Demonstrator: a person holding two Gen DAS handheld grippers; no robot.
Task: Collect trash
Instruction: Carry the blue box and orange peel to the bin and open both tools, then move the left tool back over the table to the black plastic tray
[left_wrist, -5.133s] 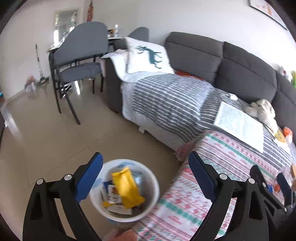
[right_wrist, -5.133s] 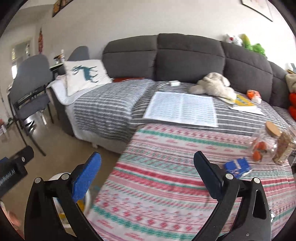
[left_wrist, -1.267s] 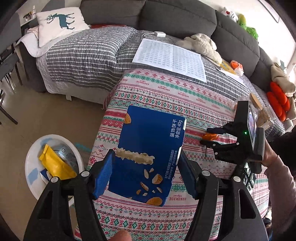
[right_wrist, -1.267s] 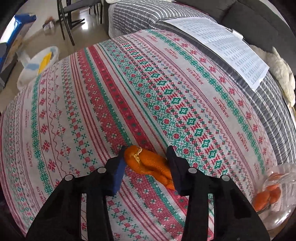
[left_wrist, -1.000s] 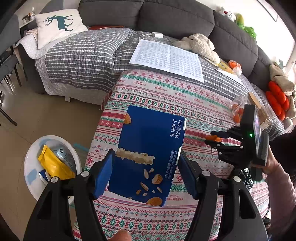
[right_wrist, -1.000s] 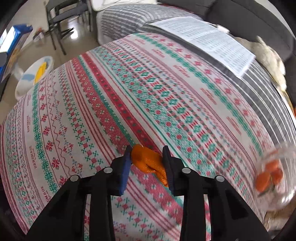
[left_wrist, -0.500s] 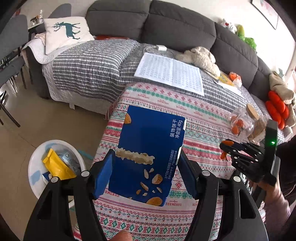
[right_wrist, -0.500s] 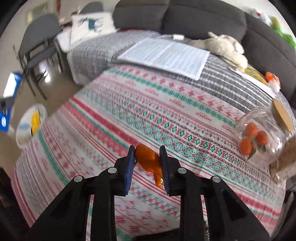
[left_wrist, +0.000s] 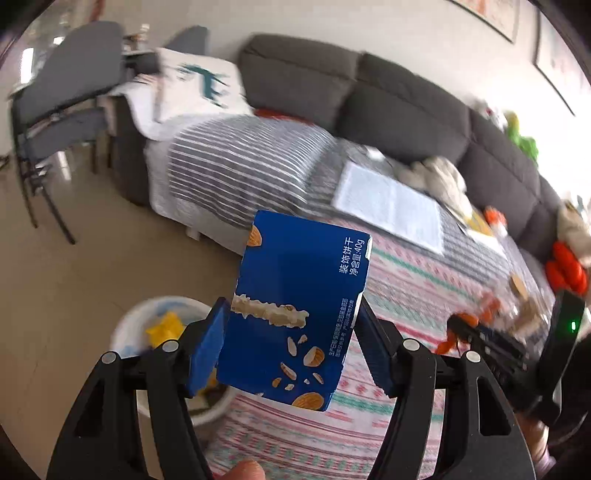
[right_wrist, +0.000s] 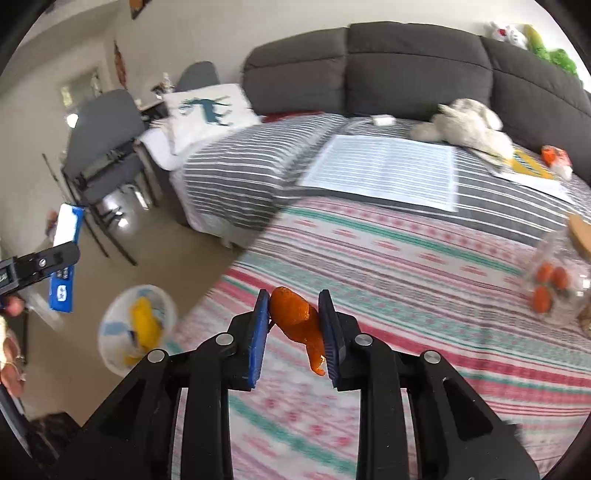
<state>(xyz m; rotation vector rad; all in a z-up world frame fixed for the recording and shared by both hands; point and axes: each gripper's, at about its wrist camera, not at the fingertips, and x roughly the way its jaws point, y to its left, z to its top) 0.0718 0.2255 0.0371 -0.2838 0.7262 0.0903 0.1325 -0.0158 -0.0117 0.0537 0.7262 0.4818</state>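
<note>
Both tools have risen from the patterned blanket (right_wrist: 424, 258): your left tool (left_wrist: 291, 347) pinches the blue biscuit box (left_wrist: 295, 306), your right tool (right_wrist: 293, 325) pinches the orange peel (right_wrist: 295, 317); white bin (right_wrist: 122, 343) lies below.

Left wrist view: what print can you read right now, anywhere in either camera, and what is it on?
"装饰饼干" on the blue biscuit box clamped in the left gripper.
"净含量:40g" beside it on the same box.
Fine white print down the box's right edge: too small to read.
Printed paper sheet on the striped blanket: rows of text, too blurred to read.
Nothing else legible.
</note>
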